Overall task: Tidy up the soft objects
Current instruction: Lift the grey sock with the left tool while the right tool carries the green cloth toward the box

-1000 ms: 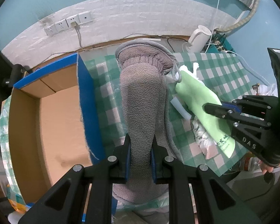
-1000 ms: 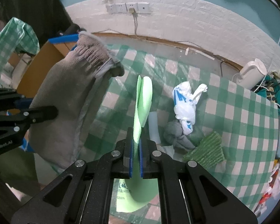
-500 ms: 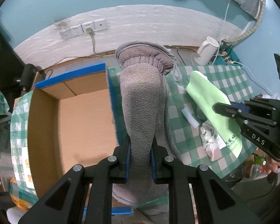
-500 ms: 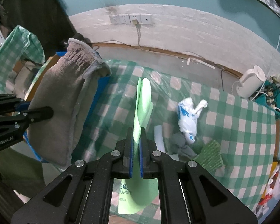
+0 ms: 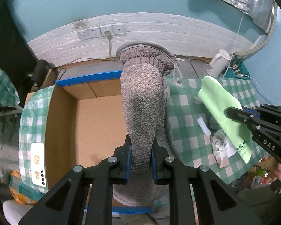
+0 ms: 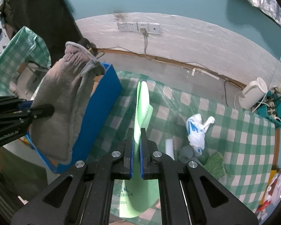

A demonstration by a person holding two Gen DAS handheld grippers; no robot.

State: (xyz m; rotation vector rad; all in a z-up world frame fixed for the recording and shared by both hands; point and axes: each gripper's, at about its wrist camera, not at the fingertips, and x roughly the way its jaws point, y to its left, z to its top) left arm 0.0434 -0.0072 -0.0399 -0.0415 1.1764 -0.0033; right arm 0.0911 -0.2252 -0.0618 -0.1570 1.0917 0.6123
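Above the open cardboard box [image 5: 95, 123], left gripper [image 5: 140, 150] clamps a grey fleece mitt [image 5: 142, 101], long axis running forward along the fingers, box directly beneath and left. Right gripper [image 6: 136, 148] pinches a green cloth [image 6: 142, 108] over the checked tablecloth [image 6: 234, 123], farther from the box. Left arm nearer; drop likely first.

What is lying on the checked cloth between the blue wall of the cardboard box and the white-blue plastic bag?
In the right wrist view, only bare green-checked tablecloth; the held light green sheet hangs above it.
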